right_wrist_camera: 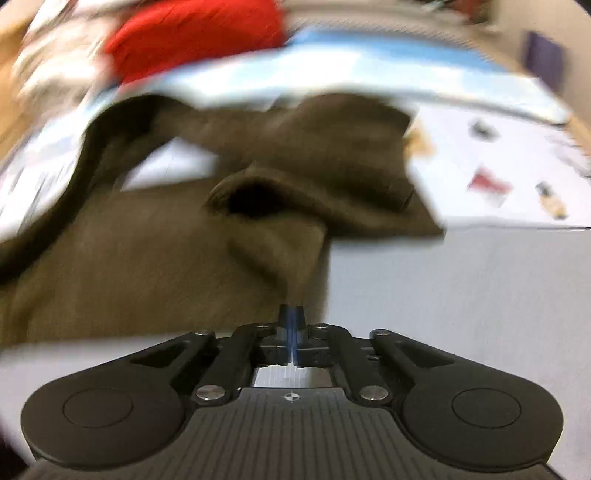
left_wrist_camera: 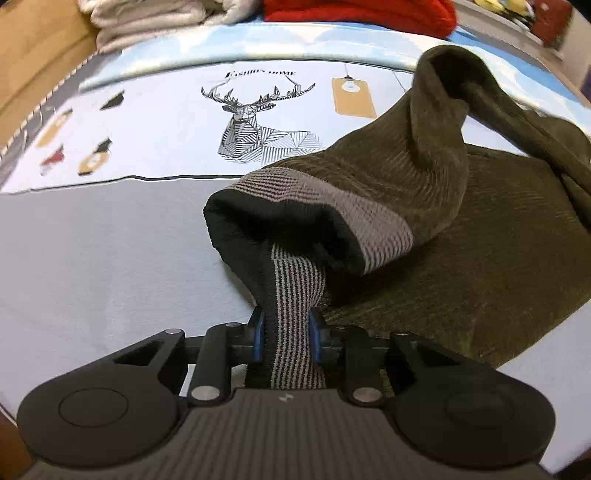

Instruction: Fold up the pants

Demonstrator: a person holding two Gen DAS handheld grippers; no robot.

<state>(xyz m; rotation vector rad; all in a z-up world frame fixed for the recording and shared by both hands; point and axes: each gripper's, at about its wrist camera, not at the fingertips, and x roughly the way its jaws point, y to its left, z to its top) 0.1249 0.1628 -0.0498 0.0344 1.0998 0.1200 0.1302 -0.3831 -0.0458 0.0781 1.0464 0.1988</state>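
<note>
Left gripper (left_wrist_camera: pixel 286 332) sits at six o'clock, fingers clamped on cloth; right gripper (right_wrist_camera: pixel 291 325), also six o'clock, fingers pressed together.

deer-print sheet (left_wrist_camera: pixel 258 122) | red garment (left_wrist_camera: pixel 362 13) behind | white folded textiles (left_wrist_camera: pixel 147 18) beside it

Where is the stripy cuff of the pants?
In the left wrist view, the stripy cuff sits low in the middle, pinched by the left hand-held gripper, below the deer print.

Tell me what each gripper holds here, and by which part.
The left gripper pinches the olive pants by the striped grey cuff. The right gripper is shut on plain olive fabric; blur hides which part.
</note>
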